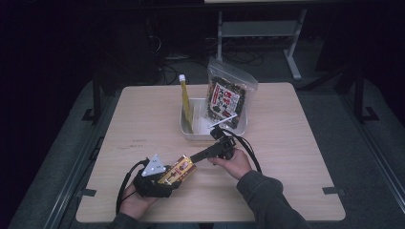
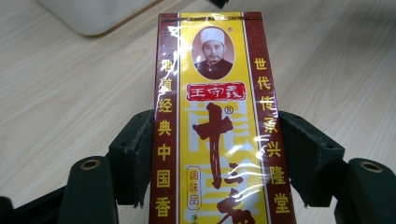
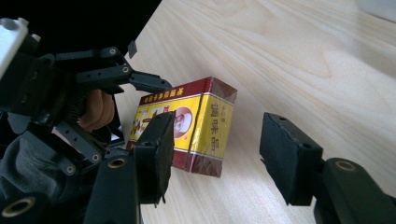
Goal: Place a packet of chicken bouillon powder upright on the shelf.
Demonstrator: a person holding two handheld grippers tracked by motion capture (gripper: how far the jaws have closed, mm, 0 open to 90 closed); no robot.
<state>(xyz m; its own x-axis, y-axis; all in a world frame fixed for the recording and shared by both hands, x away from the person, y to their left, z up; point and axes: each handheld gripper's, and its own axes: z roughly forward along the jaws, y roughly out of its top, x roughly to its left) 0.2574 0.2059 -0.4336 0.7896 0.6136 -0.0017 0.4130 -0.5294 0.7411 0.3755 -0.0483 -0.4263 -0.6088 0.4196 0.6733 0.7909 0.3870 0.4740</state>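
Observation:
A yellow and dark red spice box [image 1: 178, 170] is held just above the wooden table near its front edge. My left gripper [image 1: 173, 175] is shut on it, and in the left gripper view both black pads press the long sides of the box [image 2: 212, 121]. My right gripper [image 1: 194, 156] comes in from the right and points at the box's far end. In the right gripper view its jaws stand open around that end of the box [image 3: 201, 123], one on each side, with a clear gap on the right side. A finger [image 3: 149, 81] of the left gripper lies along the box's top edge.
A white tray [image 1: 191, 135] stands at the middle back of the table. It holds an upright yellow tube [image 1: 185, 102] and a clear bag of dark snacks [image 1: 227, 98]. Bare wood lies left and right of the hands. The floor beyond is dark.

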